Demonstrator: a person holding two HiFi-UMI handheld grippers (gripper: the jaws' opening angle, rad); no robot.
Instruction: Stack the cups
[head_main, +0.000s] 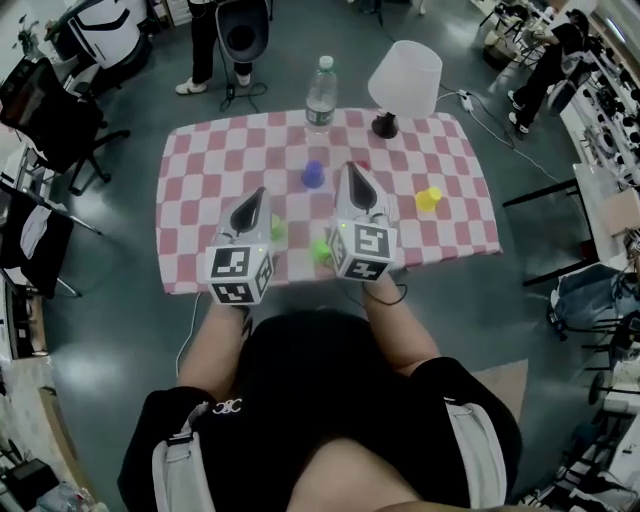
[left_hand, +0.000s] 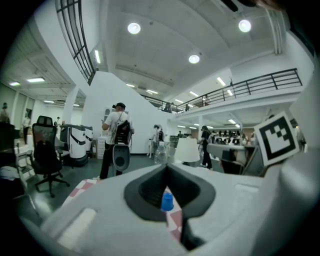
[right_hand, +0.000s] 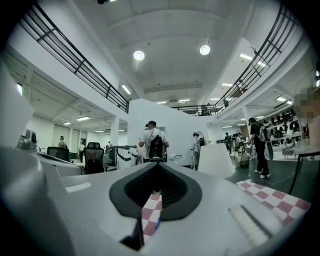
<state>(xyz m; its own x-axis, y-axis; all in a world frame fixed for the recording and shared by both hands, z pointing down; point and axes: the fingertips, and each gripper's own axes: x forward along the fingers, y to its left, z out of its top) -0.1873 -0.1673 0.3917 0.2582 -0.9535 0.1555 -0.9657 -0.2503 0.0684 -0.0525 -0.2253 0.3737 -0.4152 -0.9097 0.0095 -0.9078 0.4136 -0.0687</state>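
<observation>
Over the pink-and-white checked tablecloth (head_main: 200, 170), no stacking is done yet, and every cup I can see stands alone.

From the head view, I have the left gripper (head_main: 260, 193) and the right gripper (head_main: 352, 168) side by side above the near edge, both closed to a point. The small blue plastic cup (head_main: 313, 174) sits ahead between them and the yellow plastic cup (head_main: 428, 199) is well off to the right. One green plastic cup (head_main: 278, 228) is just beside the left gripper, and a second green cup (head_main: 320, 250) lies between the two grippers. In the left gripper view, the jaws meet at the tips with nothing clamped, and the blue cup (left_hand: 167, 201) shows well beyond them. In the right gripper view, the jaws are pressed together and empty, with only cloth beyond. I judge that every pickup and nesting is still to do.
</observation>
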